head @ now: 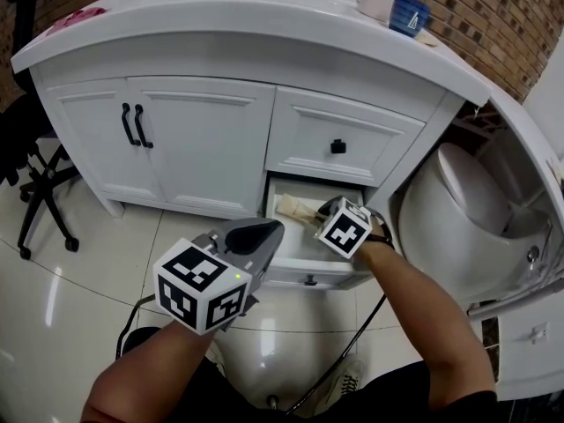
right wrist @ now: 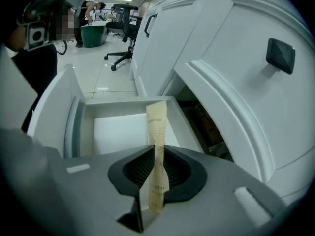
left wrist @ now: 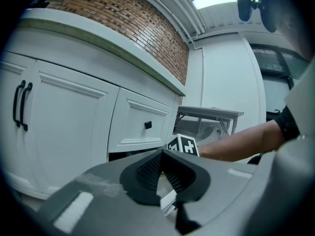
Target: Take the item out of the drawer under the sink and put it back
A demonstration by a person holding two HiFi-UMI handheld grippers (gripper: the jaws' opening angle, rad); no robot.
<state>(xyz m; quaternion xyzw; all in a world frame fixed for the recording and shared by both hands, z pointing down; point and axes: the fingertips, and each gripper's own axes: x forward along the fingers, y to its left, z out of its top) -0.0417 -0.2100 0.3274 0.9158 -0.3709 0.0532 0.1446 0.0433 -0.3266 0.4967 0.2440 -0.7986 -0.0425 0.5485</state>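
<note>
The right gripper (right wrist: 156,150) is clamped on a slim beige paper packet (right wrist: 157,121); the packet stands upright between its jaws, its top poking ahead over the open drawer (right wrist: 118,132); the left gripper (left wrist: 161,155), jaws together on nothing, hangs off to the right gripper's left.

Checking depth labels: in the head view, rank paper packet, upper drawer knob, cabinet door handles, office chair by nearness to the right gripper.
1. Paper packet, held in the right gripper's jaws.
2. Upper drawer knob, just above.
3. Cabinet door handles, left.
4. Office chair, far left.
</note>
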